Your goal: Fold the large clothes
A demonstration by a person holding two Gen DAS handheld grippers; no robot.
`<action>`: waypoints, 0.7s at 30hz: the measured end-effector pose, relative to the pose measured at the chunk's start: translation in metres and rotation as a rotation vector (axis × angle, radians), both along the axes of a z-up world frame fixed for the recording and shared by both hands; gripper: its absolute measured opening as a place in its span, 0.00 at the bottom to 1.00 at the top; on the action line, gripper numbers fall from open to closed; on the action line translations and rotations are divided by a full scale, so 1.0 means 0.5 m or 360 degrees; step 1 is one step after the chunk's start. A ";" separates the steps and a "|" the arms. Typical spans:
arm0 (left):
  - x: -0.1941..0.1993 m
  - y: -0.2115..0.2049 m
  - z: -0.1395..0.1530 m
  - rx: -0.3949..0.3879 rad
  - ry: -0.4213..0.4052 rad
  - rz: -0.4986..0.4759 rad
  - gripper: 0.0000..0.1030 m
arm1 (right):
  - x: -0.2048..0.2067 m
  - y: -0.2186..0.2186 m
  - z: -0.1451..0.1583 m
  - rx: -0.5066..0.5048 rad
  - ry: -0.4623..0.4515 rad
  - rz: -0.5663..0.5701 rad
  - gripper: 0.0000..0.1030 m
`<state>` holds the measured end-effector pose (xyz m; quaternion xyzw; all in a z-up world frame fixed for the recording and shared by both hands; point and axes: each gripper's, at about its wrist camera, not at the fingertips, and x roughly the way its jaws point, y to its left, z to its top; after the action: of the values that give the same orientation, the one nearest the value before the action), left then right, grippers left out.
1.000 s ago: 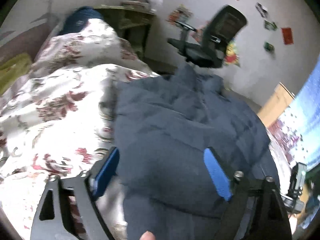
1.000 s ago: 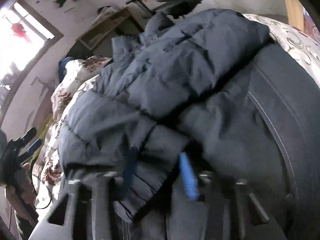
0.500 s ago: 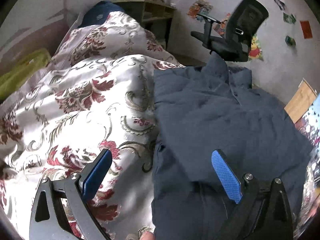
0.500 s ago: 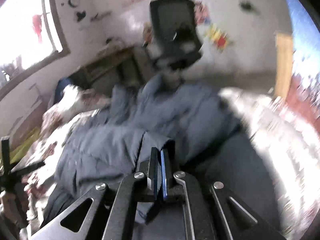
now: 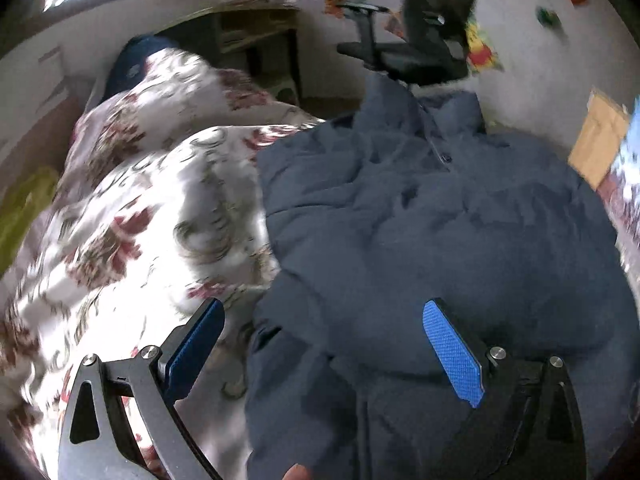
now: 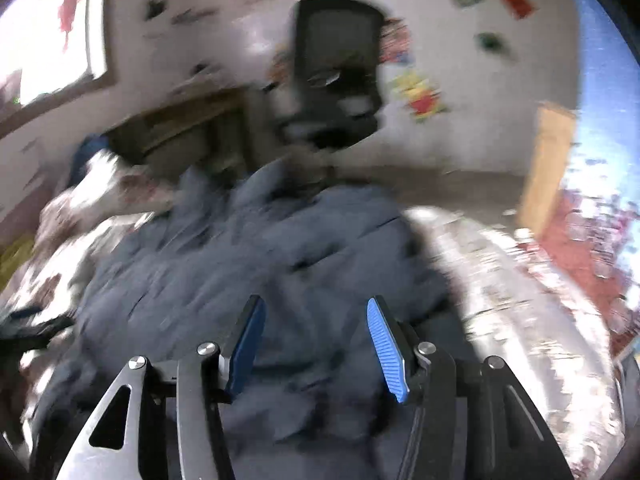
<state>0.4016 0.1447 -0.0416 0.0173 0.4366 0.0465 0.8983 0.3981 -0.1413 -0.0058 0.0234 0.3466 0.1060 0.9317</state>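
A dark blue padded jacket (image 5: 440,220) lies spread on a floral bedspread (image 5: 132,216), collar toward the far wall. My left gripper (image 5: 324,320) hovers over the jacket's near left edge, wide open, blue pads apart and nothing pinched. In the blurred right wrist view the same jacket (image 6: 248,264) lies below my right gripper (image 6: 314,320). Its jaws are opening and nothing sits between the blue pads.
A black office chair (image 5: 424,32) stands beyond the bed's far edge, next to a wooden desk (image 5: 256,32). A tan board (image 5: 600,140) leans at the right wall. A green cloth (image 5: 20,208) lies at the left of the bed.
The right gripper let go of the jacket's cuff, closed empty, then rose and opened. The left gripper swung left, then came back lower over the jacket's left edge, staying open.
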 end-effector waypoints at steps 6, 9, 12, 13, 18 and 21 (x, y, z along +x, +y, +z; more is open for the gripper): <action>0.038 -0.049 -0.071 0.0147 0.0118 -0.0081 0.95 | 0.042 0.061 -0.099 -0.0020 0.0313 0.0191 0.49; 0.048 -0.041 -0.094 0.0093 0.0175 -0.0066 0.95 | 0.059 0.056 -0.137 0.0049 0.0380 0.0185 0.50; 0.056 -0.020 -0.112 -0.0013 0.0229 -0.0035 0.96 | 0.066 0.056 -0.158 0.0085 0.0395 0.0190 0.51; 0.057 -0.013 -0.116 -0.0042 0.0239 -0.0022 0.97 | 0.068 0.058 -0.165 0.0079 0.0394 0.0195 0.51; 0.059 0.014 -0.128 -0.0171 0.0269 0.0036 0.98 | 0.059 0.069 -0.170 0.0050 0.0378 0.0181 0.51; 0.046 0.030 -0.110 -0.0224 0.0247 0.0080 0.97 | 0.050 0.060 -0.152 0.0085 0.0406 0.0158 0.60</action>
<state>0.4245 0.1597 -0.0964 -0.0533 0.5074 0.0367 0.8593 0.4230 -0.1114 -0.0818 0.0443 0.4601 0.1573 0.8727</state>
